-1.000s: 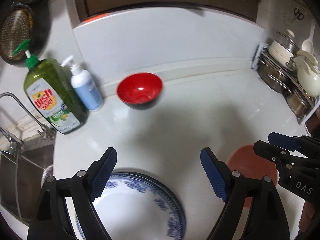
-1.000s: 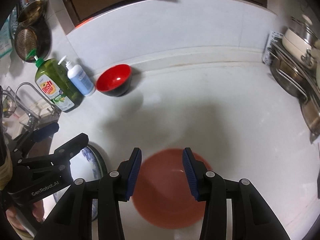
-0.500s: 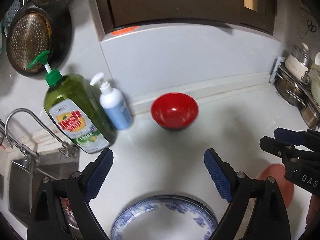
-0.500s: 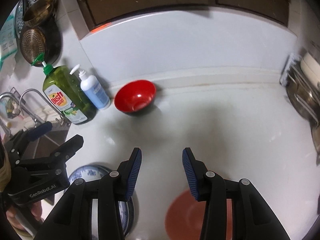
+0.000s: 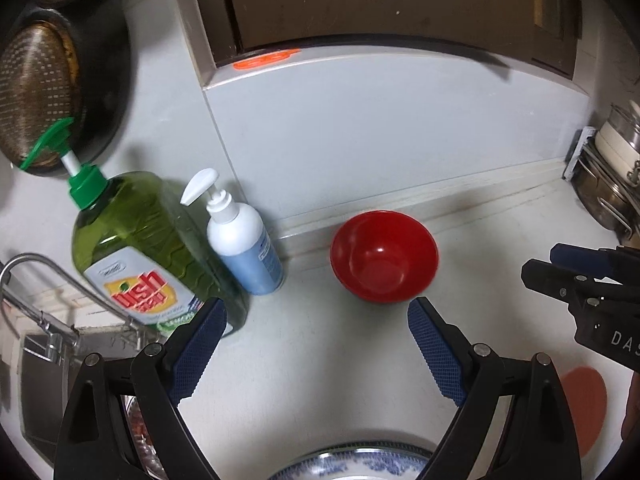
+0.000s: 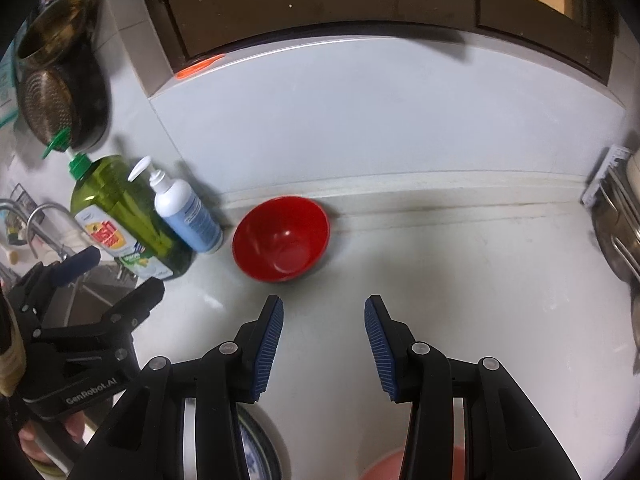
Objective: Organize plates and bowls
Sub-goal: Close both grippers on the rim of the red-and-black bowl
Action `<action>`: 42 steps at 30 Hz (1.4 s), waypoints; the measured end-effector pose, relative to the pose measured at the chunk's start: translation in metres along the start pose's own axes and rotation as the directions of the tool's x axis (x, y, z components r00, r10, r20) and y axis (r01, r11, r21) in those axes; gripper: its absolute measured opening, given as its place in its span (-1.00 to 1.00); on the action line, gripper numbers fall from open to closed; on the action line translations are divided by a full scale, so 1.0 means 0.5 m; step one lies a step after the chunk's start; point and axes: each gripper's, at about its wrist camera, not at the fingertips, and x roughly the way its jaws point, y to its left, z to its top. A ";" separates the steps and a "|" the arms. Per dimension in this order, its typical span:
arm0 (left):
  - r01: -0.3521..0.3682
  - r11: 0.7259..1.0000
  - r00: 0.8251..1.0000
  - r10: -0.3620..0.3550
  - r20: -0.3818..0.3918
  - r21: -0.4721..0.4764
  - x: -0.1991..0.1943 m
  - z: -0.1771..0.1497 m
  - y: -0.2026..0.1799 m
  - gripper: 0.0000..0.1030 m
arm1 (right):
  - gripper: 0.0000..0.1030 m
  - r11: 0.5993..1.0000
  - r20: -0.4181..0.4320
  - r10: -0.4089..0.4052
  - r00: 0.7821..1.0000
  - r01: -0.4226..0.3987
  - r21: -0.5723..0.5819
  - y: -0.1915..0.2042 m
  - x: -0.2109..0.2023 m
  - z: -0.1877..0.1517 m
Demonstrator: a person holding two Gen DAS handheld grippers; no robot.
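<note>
A red bowl (image 5: 384,256) stands upright by the back wall of the white counter; the right wrist view also shows this bowl (image 6: 282,238). My left gripper (image 5: 316,344) hovers short of it, jaws wide open and holding nothing. My right gripper (image 6: 324,340) is open too, with only bare counter between its pads. A blue-and-white plate (image 5: 352,464) lies under the left gripper at the bottom edge, partly hidden. An orange-red plate (image 5: 584,408) lies lower right, and only a sliver of it (image 6: 384,468) shows in the right wrist view.
A green dish-soap bottle (image 5: 148,256) and a white-and-blue pump bottle (image 5: 244,248) stand left of the bowl. A sink with a tap (image 5: 40,292) is at far left. A rack of metal pots (image 5: 608,184) is at the right. A strainer (image 5: 36,92) hangs on the wall.
Both grippers have pulled off the plates and moved toward the back wall. The plates slid to the bottom of the views and the red bowl looms larger. The left jaws widened slightly.
</note>
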 end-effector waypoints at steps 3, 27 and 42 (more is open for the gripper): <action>0.003 1.000 1.000 -0.002 -0.015 0.006 0.030 0.012 0.003 0.79 | -0.16 1.000 -0.018 0.006 1.000 -0.006 0.000 -0.002 0.027 0.022; 0.006 0.999 0.990 0.000 -0.140 0.043 0.242 0.047 -0.023 0.49 | -0.16 0.998 -0.188 0.033 0.982 -0.021 0.067 -0.039 0.257 0.099; 0.089 0.996 0.973 -0.083 -0.215 0.021 0.316 0.055 -0.039 -0.41 | -0.59 0.996 -0.252 0.063 0.966 -0.046 0.071 -0.029 0.329 0.105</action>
